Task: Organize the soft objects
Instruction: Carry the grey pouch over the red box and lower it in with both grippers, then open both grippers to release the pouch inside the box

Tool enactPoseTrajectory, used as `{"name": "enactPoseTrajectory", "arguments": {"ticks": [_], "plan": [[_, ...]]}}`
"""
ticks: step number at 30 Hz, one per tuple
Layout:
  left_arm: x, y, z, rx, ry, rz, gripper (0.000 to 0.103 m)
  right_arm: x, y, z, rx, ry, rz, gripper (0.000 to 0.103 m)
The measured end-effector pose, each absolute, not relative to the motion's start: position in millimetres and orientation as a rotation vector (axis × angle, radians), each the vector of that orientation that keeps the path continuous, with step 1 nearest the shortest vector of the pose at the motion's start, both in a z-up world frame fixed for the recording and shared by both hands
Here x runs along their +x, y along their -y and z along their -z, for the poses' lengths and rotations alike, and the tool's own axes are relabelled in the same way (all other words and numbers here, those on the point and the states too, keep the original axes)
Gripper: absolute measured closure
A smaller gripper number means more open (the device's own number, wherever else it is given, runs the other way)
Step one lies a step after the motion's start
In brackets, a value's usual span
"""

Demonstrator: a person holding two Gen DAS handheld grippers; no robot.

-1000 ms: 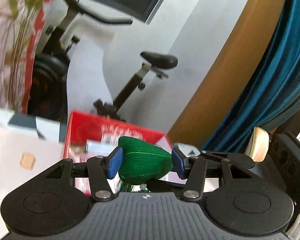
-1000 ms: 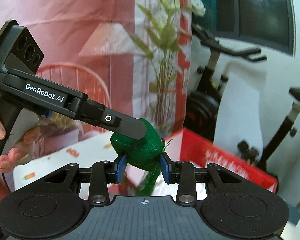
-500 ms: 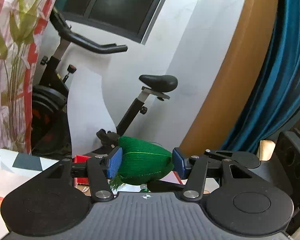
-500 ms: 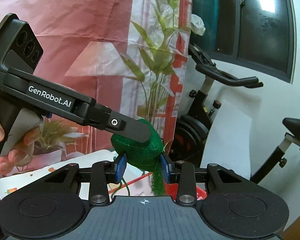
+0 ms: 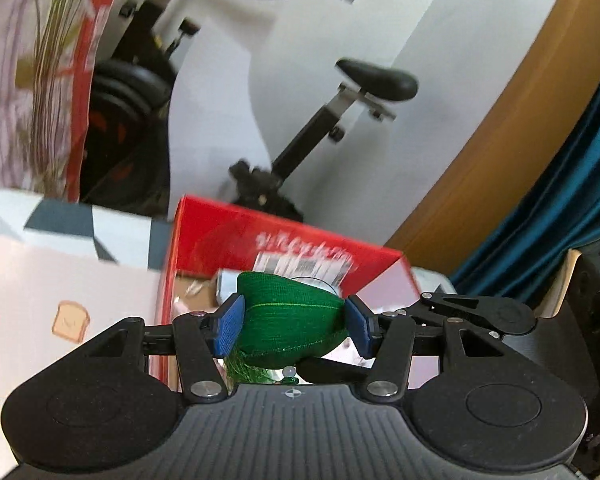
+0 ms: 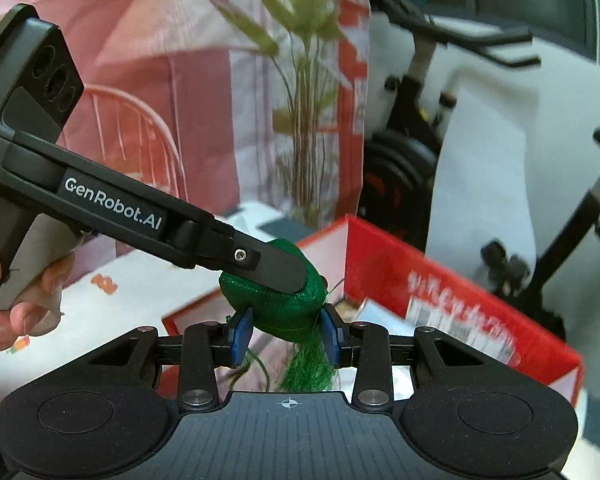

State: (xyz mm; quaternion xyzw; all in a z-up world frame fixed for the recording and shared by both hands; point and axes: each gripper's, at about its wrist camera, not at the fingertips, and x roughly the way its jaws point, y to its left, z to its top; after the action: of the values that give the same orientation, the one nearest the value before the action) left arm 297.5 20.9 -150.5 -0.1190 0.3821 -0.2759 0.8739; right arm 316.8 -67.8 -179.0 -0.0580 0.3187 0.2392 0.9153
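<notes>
green stuffed pouch (image 5: 290,322) | woven fabric, fringed tassel underneath | held aloft before red box (image 5: 236,236)

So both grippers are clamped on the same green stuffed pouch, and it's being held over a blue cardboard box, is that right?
Not quite: the box is red, not blue, as the left wrist view shows. The rest holds: the left gripper and right gripper both clamp the same green pouch over it.
</notes>
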Motion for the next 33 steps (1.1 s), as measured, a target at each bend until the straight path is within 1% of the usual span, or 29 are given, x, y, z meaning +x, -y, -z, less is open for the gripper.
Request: {"name": "enactPoseTrajectory", "arguments": {"ticks": [9, 20, 26, 33], "plan": [[310, -18, 177, -0.221, -0.877, 0.562, 0.046, 322, 75, 211, -0.056, -0.737, -0.485, 0.069], [307, -4, 185, -0.142, -0.893, 0.571, 0.046, 321, 91, 219, 0.001, -0.781, -0.384, 0.068], [293, -7, 177, -0.086, -0.838, 0.56, 0.046, 309, 109, 218, 0.04, -0.757, -0.311, 0.068], [261, -24, 163, -0.044, -0.749, 0.525, 0.046, 273, 127, 206, 0.071, -0.66, -0.294, 0.068]]}}
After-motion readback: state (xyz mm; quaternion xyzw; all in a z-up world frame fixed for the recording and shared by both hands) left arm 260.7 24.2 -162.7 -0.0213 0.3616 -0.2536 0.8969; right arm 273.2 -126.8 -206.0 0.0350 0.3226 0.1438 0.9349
